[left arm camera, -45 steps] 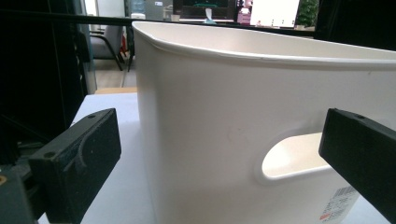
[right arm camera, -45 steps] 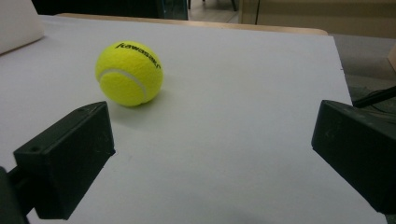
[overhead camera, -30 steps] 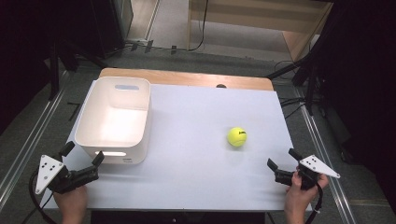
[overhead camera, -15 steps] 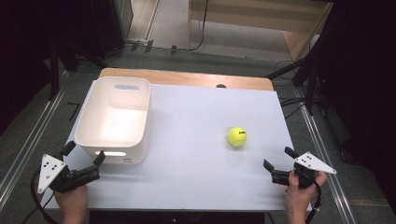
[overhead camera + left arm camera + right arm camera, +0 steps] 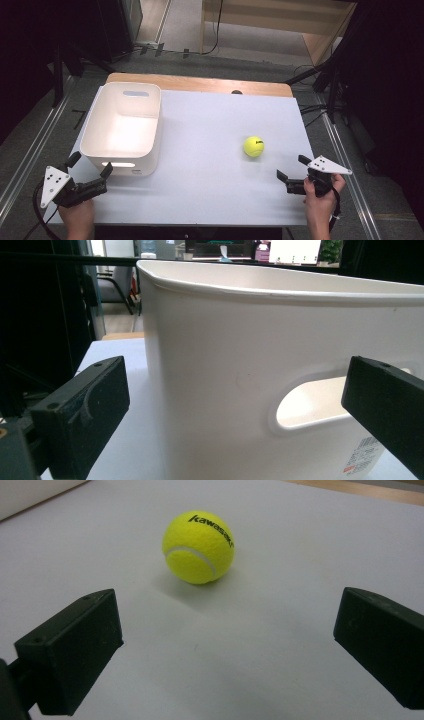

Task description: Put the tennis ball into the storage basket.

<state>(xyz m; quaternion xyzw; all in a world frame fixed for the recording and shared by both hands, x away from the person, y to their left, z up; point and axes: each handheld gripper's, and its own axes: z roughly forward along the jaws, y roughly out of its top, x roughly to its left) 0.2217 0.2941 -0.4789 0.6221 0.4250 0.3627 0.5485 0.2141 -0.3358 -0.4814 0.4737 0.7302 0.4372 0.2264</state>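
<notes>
A yellow tennis ball (image 5: 254, 146) rests on the white table (image 5: 210, 190), right of centre. My right gripper (image 5: 291, 168) is open near the front right corner, a short way in front of the ball and aimed at it; the ball (image 5: 199, 547) lies ahead of the wide-apart jaws, untouched. A white plastic bin (image 5: 122, 127) with a handle slot stands at the left. My left gripper (image 5: 90, 165) is open just in front of the bin's near left corner. The bin wall (image 5: 240, 375) with its slot looms close between those jaws.
A wooden strip (image 5: 200, 84) runs along the table's far edge. Metal rails (image 5: 345, 155) flank both sides of the table. Dark stands and cables lie on the floor beyond. Bare tabletop stretches between the bin and the ball.
My right gripper has shifted slightly left and forward toward the ball. My left gripper has crept a little toward the bin. Ball and bin have not moved.
</notes>
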